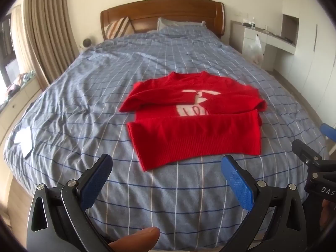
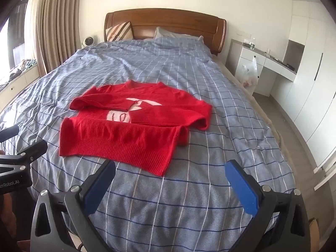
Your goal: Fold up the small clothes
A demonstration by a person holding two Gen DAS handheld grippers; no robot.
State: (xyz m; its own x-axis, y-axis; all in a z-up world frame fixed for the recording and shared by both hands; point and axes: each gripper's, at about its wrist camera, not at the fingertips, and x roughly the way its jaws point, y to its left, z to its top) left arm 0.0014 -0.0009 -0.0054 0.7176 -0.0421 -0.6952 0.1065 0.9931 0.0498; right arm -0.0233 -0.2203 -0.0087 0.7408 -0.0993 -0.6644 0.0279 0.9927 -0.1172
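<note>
A small red sweater (image 1: pixel 195 124) (image 2: pixel 130 134) with a white picture on its chest lies flat on the bed, hem toward me, both sleeves folded in across the front. My left gripper (image 1: pixel 168 168) hovers just short of the hem, open, with nothing between its blue pads. My right gripper (image 2: pixel 170 174) hangs near the hem's right corner, open as well and empty. In the left wrist view the right gripper (image 1: pixel 315 168) shows at the right edge. The left gripper's black body (image 2: pixel 21 157) shows at the left edge of the right wrist view.
The bed (image 1: pixel 84 109) has a blue checked cover, a wooden headboard (image 1: pixel 163 14) and pillows at the far end. A white paper (image 1: pixel 24 140) lies near its left edge. Curtains (image 1: pixel 48 37) hang at left. A white desk with a plastic bag (image 2: pixel 250 71) stands at right.
</note>
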